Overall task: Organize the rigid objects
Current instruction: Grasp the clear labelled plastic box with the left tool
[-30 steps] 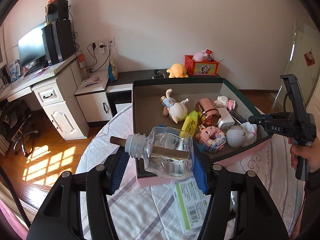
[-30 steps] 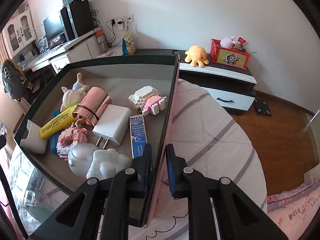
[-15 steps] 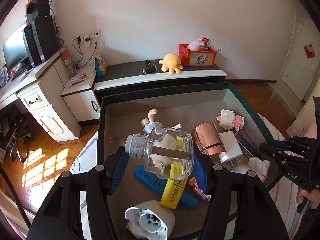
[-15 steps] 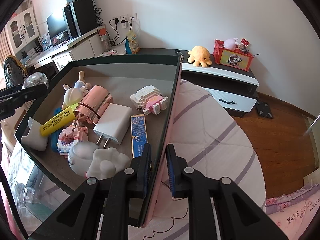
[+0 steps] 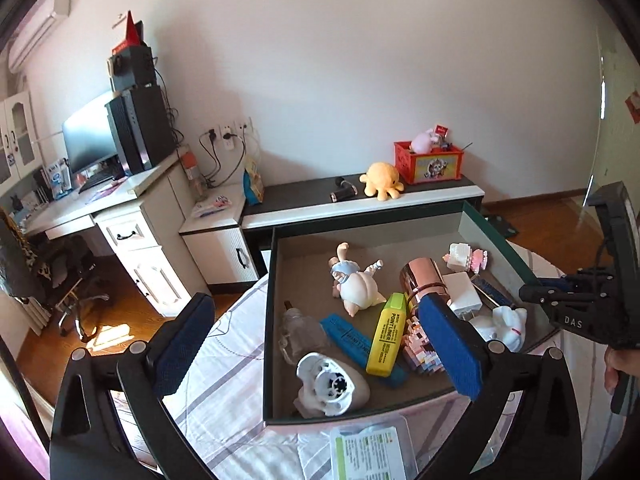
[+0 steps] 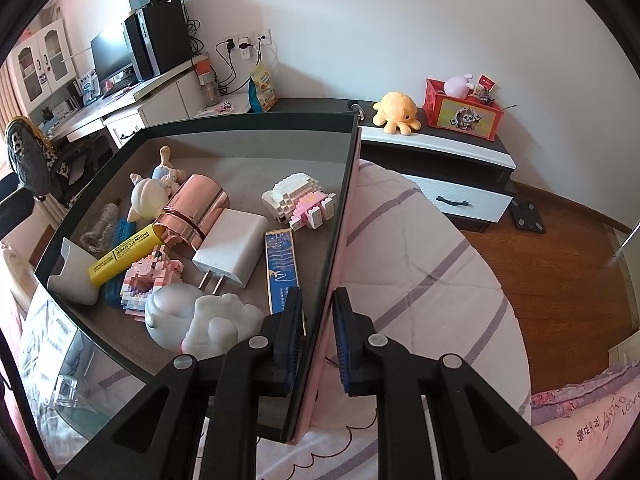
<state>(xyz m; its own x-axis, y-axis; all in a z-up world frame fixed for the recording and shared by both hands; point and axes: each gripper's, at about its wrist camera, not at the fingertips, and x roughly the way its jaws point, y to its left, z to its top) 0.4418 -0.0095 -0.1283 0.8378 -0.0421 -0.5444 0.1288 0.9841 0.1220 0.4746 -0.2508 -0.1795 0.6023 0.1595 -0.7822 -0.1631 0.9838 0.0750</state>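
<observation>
A dark-rimmed box [image 5: 360, 220] with pink outer walls sits on the striped bed cover. A clear glass bottle [image 5: 298, 334] lies inside by its left wall, also seen in the right wrist view as the bottle [image 6: 100, 228]. My left gripper [image 5: 316, 304] hovers over the box's near left side. Its jaws are opening wide and nothing is between them. My right gripper [image 6: 318, 304] is shut on the box's right wall [image 6: 340, 208]. In the box lie a yellow highlighter [image 5: 388, 332], a blue marker [image 5: 352, 340], a rose-gold cup [image 5: 422, 280], a doll [image 5: 356, 284] and a white charger [image 6: 232, 246].
A clear plastic case with a green label [image 5: 368, 452] lies on the bed just in front of the box. A white fan-like part [image 5: 332, 384] fills the box's near left corner. Behind stand a low cabinet [image 5: 360, 204] and a desk [image 5: 120, 216].
The left gripper let go of the clear bottle, which now lies in the box by the left wall. Its jaws spread wide and it drew back. The right gripper kept its grip.
</observation>
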